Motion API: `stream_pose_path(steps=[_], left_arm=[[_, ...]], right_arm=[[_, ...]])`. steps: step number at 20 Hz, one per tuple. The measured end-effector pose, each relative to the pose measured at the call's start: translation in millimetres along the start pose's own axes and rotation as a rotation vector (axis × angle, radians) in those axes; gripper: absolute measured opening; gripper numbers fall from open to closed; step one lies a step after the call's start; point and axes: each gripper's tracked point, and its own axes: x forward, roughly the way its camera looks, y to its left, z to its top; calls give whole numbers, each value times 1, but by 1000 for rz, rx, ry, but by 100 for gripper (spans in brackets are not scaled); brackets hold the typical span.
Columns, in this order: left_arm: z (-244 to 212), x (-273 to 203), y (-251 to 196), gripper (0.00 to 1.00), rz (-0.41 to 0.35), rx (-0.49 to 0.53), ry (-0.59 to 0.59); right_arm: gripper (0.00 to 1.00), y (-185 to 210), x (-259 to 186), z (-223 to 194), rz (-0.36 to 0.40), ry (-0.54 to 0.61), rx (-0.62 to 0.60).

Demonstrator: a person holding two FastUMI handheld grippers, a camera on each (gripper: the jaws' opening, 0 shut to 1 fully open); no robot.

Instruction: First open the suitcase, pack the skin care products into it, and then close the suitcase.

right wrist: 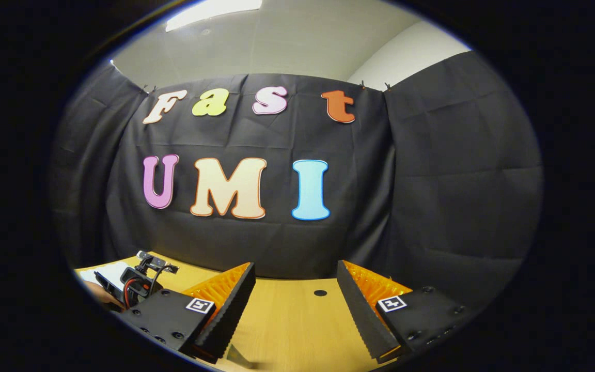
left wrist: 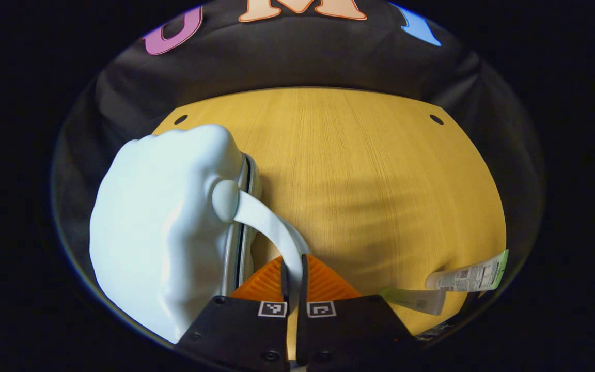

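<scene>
The left tongs point(left wrist: 292, 279) pinch the case's point(left wrist: 163, 227) soft strap point(left wrist: 271, 227), likely a light, secure hold. The right tongs point(right wrist: 295, 315) gape empty.

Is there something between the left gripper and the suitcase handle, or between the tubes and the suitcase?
Nothing is between them: the left gripper is shut on the suitcase handle. The suitcase appears closed, its zipper seam together, so the shell itself bars the two tubes lying apart on the table.

Left gripper view looks steeply down, close to the table point(left wrist: 359, 170); right gripper view faces the wall (level).
</scene>
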Motion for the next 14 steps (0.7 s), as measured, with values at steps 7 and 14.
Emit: stream_pose_path(steps=[7, 14], left_arm=[[27, -35, -9, 0, 33, 6, -100], [54, -83, 6, 0, -37, -22, -199]], right_arm=[[99, 3, 6, -3, 84, -30, 36], [98, 43, 0, 8, 103, -56, 43]])
